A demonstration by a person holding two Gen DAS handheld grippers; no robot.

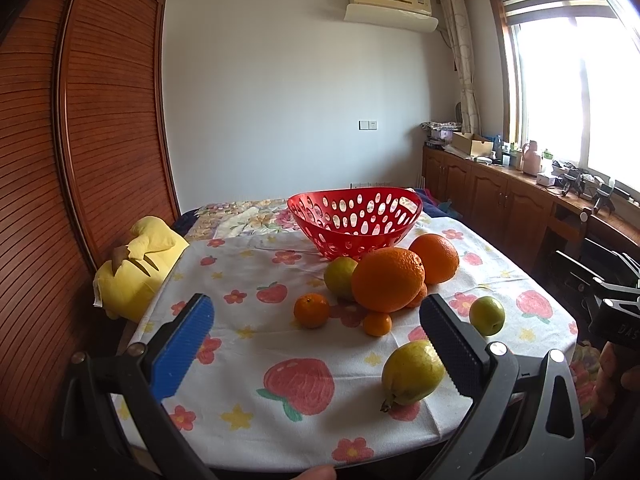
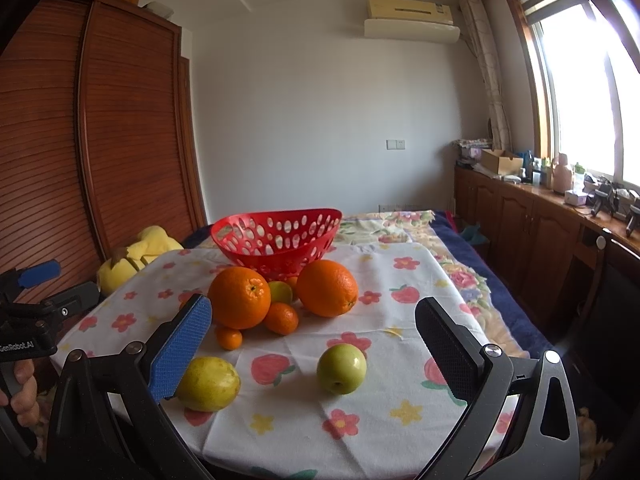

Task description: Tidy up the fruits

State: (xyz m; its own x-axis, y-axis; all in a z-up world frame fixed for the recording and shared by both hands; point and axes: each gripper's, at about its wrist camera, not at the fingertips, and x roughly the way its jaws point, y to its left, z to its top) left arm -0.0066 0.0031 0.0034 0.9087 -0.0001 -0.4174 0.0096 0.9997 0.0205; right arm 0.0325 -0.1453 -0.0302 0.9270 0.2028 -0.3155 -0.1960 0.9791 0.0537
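Observation:
A red perforated basket point(image 1: 356, 220) point(image 2: 276, 236) stands empty at the back of the table. In front of it lie two big oranges point(image 1: 388, 280) point(image 2: 239, 298), small tangerines point(image 1: 312, 311) point(image 2: 281, 318), and a green fruit point(image 1: 339, 277) behind them. A yellow-green lemon point(image 1: 412, 372) point(image 2: 208, 384) and a green apple point(image 1: 487, 315) point(image 2: 342, 368) lie nearer the front. My left gripper point(image 1: 316, 344) is open and empty above the front of the table. My right gripper point(image 2: 312, 344) is open and empty, with the apple between its fingers' lines.
The table point(image 1: 248, 432) has a flower-and-strawberry cloth. A yellow plush toy point(image 1: 136, 268) sits at its left edge by a wooden wardrobe point(image 1: 100, 120). A wooden counter with clutter point(image 2: 540, 208) runs under the window on the right.

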